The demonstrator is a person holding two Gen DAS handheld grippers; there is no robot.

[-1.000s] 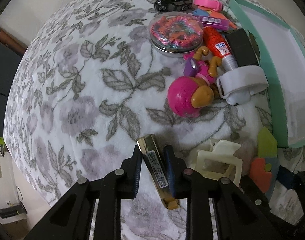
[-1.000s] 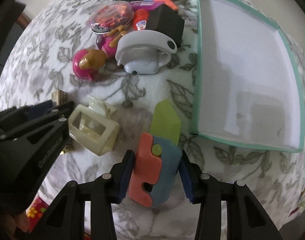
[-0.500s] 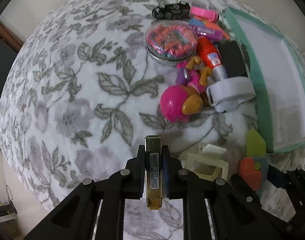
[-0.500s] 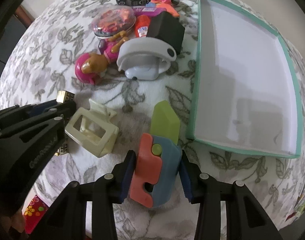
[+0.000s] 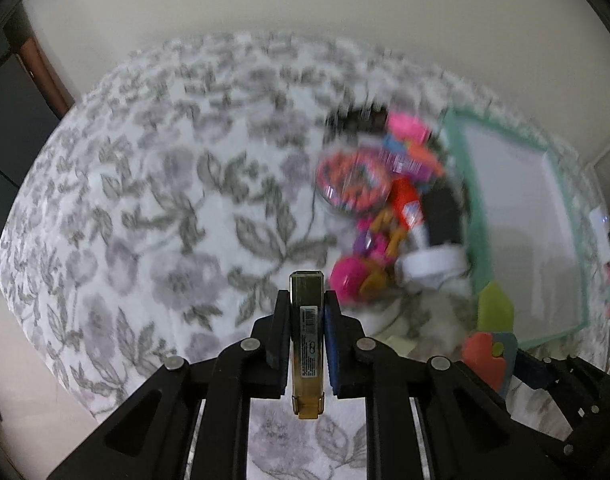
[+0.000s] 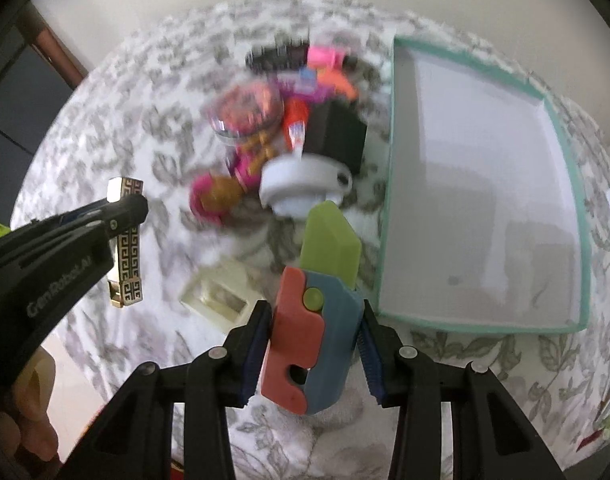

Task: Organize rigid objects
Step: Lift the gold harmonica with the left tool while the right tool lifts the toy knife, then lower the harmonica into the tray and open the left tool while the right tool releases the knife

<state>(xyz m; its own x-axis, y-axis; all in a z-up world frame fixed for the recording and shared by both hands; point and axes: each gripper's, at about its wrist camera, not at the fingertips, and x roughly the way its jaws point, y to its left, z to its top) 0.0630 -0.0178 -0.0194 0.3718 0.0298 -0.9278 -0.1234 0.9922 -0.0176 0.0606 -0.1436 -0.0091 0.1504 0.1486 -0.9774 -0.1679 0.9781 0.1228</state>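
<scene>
Both grippers have lifted off the floral blanket, each carrying its pick!
Left gripper clenches the gold lighter; right gripper grasps the toy knife. Next, probably over the teal tray to release.

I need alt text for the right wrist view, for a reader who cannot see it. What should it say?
The right hand-held gripper holds a red, blue and green toy above a floral blanket. At left, the left hand-held gripper holds a gold patterned lighter. A blurred toy pile lies beside an empty green-rimmed tray.
</scene>
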